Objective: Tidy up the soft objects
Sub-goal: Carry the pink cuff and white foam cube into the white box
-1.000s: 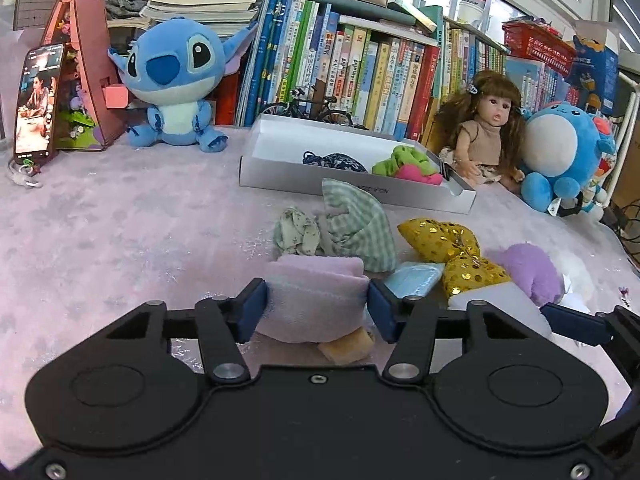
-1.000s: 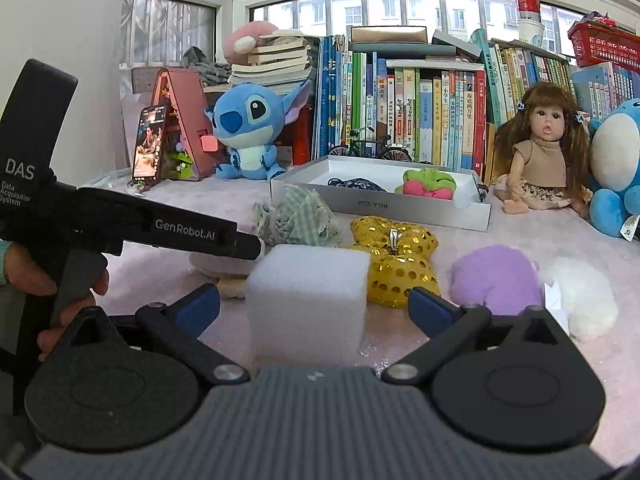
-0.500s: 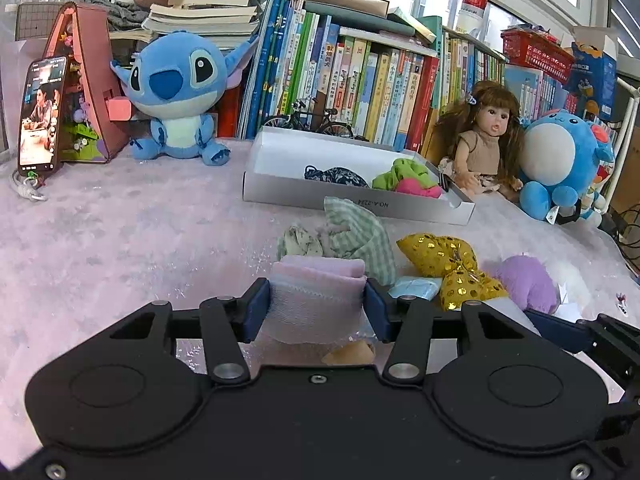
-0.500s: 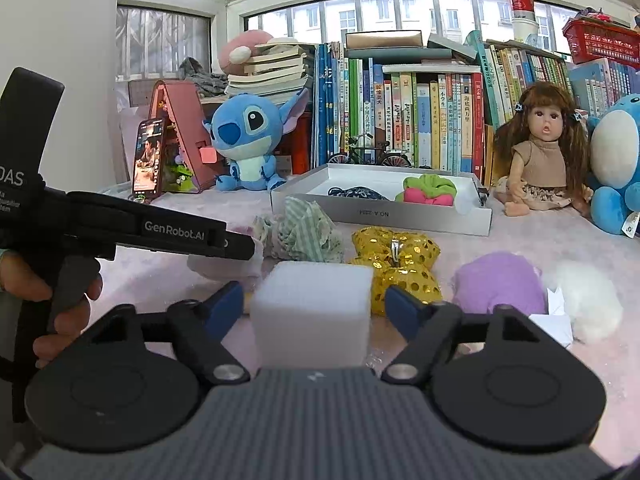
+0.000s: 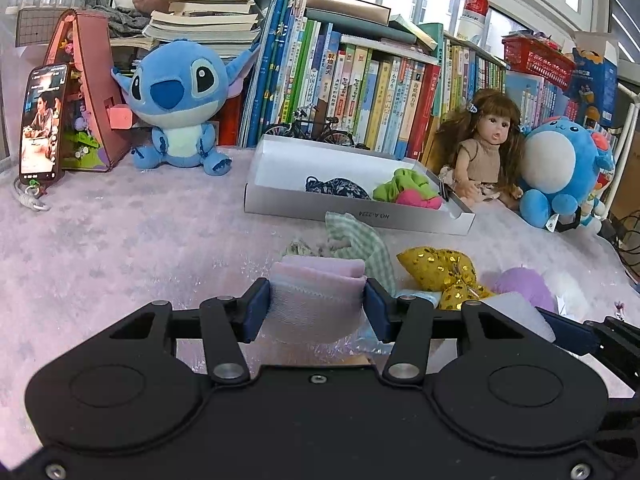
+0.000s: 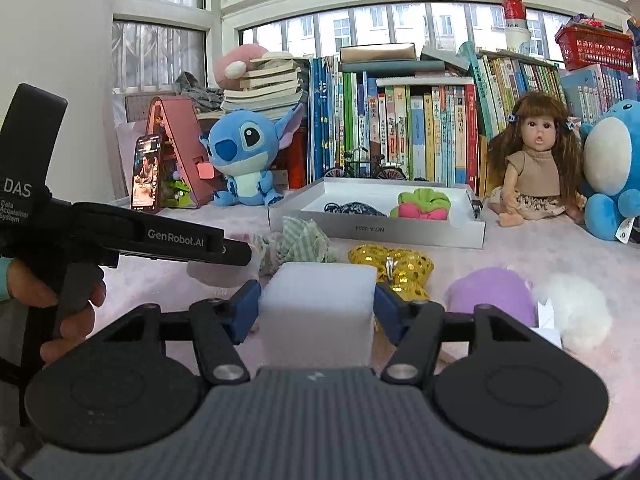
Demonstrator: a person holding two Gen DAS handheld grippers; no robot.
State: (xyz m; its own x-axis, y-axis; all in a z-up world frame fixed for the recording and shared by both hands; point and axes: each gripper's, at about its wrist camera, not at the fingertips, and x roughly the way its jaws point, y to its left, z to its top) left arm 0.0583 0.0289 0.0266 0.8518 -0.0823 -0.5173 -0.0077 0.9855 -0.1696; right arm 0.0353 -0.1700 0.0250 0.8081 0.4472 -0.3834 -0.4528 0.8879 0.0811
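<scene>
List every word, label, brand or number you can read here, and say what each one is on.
"GenRobot.AI": side of the left gripper.
"DAS": upright handle of the same tool.
"Data Acquisition System": small print below "DAS", only partly legible.
"NO.A-2224", printed upside down, last digits uncertain: front wall of the white box.
Book spines, phone screen and blue carton: print too small to read.

A home, likely a child's room or play corner: bay window [image 6: 360, 28] at twelve o'clock, crammed row of picture books [image 5: 360, 92] beneath, blue plush [image 5: 180, 108] at eleven, doll [image 5: 484, 148] at two, pink fuzzy cover [image 5: 120, 240] underfoot.
</scene>
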